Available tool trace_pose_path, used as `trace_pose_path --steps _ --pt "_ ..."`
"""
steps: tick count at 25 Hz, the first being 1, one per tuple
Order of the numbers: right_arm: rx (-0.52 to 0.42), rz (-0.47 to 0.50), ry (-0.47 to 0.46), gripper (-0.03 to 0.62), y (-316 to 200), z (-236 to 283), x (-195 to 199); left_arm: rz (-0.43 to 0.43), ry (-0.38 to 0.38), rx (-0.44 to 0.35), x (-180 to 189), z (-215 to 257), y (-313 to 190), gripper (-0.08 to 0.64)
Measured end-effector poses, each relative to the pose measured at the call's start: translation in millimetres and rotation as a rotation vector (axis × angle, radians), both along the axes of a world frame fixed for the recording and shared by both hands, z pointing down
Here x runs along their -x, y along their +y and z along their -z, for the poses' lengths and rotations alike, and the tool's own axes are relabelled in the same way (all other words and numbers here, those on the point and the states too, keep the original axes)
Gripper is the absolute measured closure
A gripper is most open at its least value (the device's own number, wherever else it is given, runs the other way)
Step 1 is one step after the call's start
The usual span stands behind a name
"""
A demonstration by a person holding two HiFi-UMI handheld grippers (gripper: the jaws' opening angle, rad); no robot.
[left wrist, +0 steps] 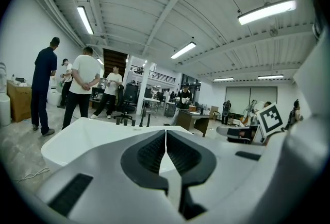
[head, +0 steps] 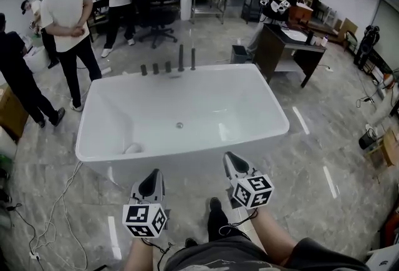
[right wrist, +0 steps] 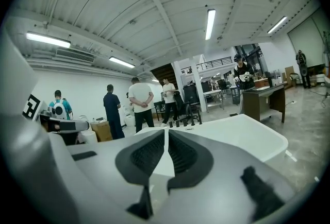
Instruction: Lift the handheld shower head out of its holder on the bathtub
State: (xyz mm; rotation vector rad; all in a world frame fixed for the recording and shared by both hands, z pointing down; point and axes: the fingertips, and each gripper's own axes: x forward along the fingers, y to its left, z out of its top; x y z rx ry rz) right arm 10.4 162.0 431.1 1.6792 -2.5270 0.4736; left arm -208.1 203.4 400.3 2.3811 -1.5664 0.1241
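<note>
**Operator:** Where is the handheld shower head (head: 181,58) sitting?

**Technician:** It is standing upright in its holder on the far rim of the white bathtub (head: 124,157), at the right end of a row of black fittings (head: 155,68). Two tall stems are rising there. The shower head is probably the left one, though from this side the two are looking much alike.

**Operator:** What state are the grippers showing?

**Technician:** The left gripper (head: 154,174) is holding its jaws pressed together with nothing between them. The right gripper (head: 229,159) is showing the same condition: jaws closed and empty. Both are hanging over the grey floor (head: 324,139) on the near side of the tub, short of its near rim and well apart from the fittings.

**Operator:** What is lying in the way?

**Technician:** The full basin is lying between the grippers and the holder, and only a drain (head: 179,125) is showing inside it.

- Beyond the far rim, an office chair (head: 159,8) is standing.
- A small bin (head: 240,53) is sitting just right of the fittings.
- A dark bench (head: 283,45) is standing further right.
- A person in a white shirt (head: 65,11) and a person in dark clothes (head: 15,76) are standing left of the tub.
- Cables (head: 53,213) are trailing across the floor at near left.
</note>
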Motion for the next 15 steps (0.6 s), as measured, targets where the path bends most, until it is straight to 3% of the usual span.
trace_pose_path --steps 15 --pt "0.048 0.087 -0.015 0.557 -148 -20 -40 0.041 -0.019 0.052 -55 -14 -135 0.543"
